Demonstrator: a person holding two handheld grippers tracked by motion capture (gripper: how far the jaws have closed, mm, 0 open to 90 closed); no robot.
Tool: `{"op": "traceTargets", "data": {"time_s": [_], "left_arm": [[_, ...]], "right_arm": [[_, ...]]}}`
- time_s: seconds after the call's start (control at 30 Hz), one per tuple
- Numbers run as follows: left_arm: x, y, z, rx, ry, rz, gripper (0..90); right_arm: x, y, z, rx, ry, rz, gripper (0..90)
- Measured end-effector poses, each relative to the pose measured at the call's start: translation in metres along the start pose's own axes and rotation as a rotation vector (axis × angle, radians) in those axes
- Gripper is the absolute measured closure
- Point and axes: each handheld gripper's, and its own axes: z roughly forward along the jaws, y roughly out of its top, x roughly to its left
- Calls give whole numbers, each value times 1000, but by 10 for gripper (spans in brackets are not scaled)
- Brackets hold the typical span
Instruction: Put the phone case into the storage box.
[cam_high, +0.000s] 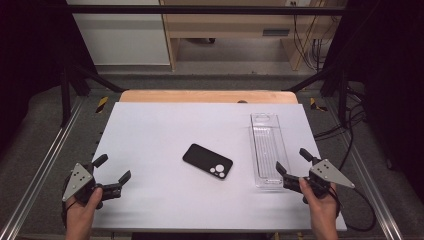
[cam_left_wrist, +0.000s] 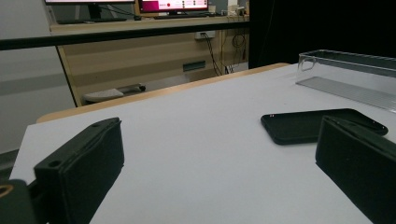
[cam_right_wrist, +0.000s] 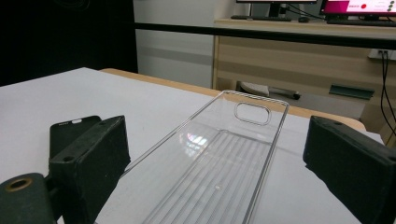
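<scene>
A black phone (cam_high: 207, 161) lies camera side up in the middle of the white table (cam_high: 150, 130); it is also in the left gripper view (cam_left_wrist: 317, 125) and, partly hidden behind a jaw, in the right gripper view (cam_right_wrist: 65, 130). A clear plastic tray (cam_high: 267, 150) lies lengthwise at the right, seen close up as the tray (cam_right_wrist: 219, 163) in the right gripper view. My left gripper (cam_high: 112, 169) rests open near the front left edge, with nothing between its jaws. My right gripper (cam_high: 292, 162) stands open at the tray's near end, its jaws apart on either side of it.
A wooden strip (cam_high: 207, 96) borders the table's far edge. Black frame posts (cam_high: 65, 85) and metal rails (cam_high: 45, 165) flank the table. Cables (cam_high: 355, 125) trail at the right. A wooden desk (cam_left_wrist: 140, 46) with monitors stands beyond.
</scene>
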Motion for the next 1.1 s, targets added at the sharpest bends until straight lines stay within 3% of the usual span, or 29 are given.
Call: {"op": "traceTargets", "data": {"time_s": [0.17,0.4,0.57,0.63,0.67,0.7,0.73,0.77,0.8,0.83,0.87,0.93,0.97,1.0,1.1], "left_arm": [[1,-1,-1,4,7,-11,12],[-1,1,-2,-5,19,-26,13],[-3,3,-2,-10,13,-14,12],[-4,3,-3,-8,11,-11,12],[-5,2,-3,-2,12,-10,12],[-5,2,-3,5,11,-10,12],[-6,2,-3,4,15,-14,13],[-6,2,-3,4,15,-14,13],[-7,2,-3,4,16,-15,13],[-7,2,-3,6,18,-13,13],[-9,3,-3,8,13,-5,14],[-9,3,-3,6,13,-5,13],[-10,3,-3,4,13,-6,13],[-10,3,-3,8,11,0,14],[-9,2,-4,9,14,1,13]], "right_arm": [[2,3,-2,2,-43,26,50],[10,8,-3,33,-101,19,36],[22,15,5,38,-86,14,27],[31,19,10,53,-82,15,28],[42,25,16,62,-84,13,37],[42,25,16,62,-84,13,37],[54,34,22,67,-70,3,42],[54,34,22,67,-70,3,42],[67,43,28,64,-52,-4,48],[67,43,28,64,-52,-4,48],[81,51,38,76,-25,-9,50],[94,58,50,102,5,-11,53],[94,58,50,102,5,-11,53],[105,64,64,135,22,-2,59],[113,69,78,159,33,3,64]]}}
